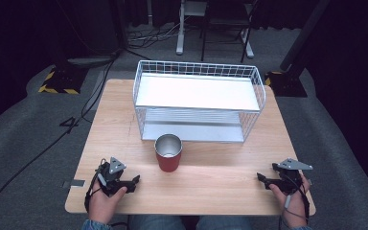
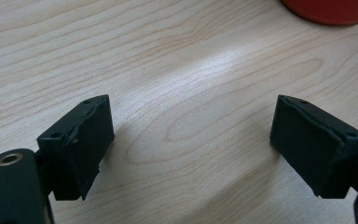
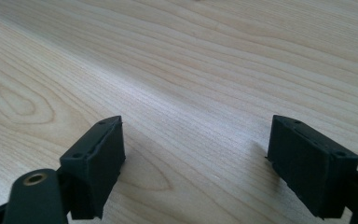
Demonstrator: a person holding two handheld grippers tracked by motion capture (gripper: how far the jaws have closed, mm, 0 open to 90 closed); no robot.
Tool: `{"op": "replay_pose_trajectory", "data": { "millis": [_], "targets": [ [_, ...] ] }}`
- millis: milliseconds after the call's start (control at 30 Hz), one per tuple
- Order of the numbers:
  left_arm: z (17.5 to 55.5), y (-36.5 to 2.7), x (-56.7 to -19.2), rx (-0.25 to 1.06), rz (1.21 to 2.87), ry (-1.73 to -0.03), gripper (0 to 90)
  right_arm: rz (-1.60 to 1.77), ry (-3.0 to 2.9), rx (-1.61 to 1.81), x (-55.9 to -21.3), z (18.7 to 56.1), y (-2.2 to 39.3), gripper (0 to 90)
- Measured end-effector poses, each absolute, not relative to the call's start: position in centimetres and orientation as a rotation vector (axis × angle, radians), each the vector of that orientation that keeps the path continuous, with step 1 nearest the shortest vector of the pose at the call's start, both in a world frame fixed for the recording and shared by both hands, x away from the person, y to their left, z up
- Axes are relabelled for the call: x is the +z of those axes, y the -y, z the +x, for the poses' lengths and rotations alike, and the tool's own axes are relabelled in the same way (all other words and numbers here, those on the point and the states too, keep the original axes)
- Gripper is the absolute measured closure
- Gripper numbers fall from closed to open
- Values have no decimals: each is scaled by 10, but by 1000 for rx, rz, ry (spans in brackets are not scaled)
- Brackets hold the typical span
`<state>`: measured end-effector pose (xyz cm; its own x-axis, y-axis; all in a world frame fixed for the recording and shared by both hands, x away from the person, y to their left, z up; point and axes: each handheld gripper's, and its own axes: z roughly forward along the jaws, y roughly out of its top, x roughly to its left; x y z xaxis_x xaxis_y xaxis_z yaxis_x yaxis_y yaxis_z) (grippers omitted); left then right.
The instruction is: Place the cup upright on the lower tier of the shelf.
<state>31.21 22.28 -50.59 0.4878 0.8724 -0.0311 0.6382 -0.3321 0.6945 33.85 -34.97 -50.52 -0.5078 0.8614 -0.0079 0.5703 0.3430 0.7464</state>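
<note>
Your left gripper [image 1: 135, 182] sits low on the table [image 1: 220, 177] near the front edge, jaws spread wide w/ nothing between them. In the left gripper view the pads [image 2: 81, 142] hover just over bare wood, and the red base of the cup [image 2: 328, 10] peeks in at the top right. So the cup is ahead and to the right of that gripper, apart from it.

Risk there, as I judge it: the cup [image 1: 168, 152] is tall, upright and standing free. If you come in w/ one jaw leading, you'll likely nudge the wall and tip or skid it. The metal rim looks slick too; a high pinch may slip.

Contents: the cup's steel inside looks empty from the high view, so a tip means no spill, just a roll toward the edge.

Behind it, the white wire basket [image 1: 199, 67] stands just beyond the cup, w/ a white tray up top and a lower shelf; both look bare. Lift too low and the cup could catch the wire front.

Your right gripper [image 1: 263, 180] rests at the front right, well apart from the cup, jaws also wide, empty.
</note>
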Motion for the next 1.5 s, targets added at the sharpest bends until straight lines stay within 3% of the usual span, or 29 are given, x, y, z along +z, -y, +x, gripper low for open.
{"op": "replay_pose_trajectory", "data": {
  "millis": [700,1000,1500],
  "targets": [
    [310,-226,-498,469,2052,-1228,156,1258,-2209,985,-505,338,350,194],
    [302,-219,-474,495,1962,-1143,156,1257,-2207,988,-505,338,350,207],
    [298,-207,-468,530,1778,-976,152,1253,-2204,982,-505,338,350,211]
  ]
}}
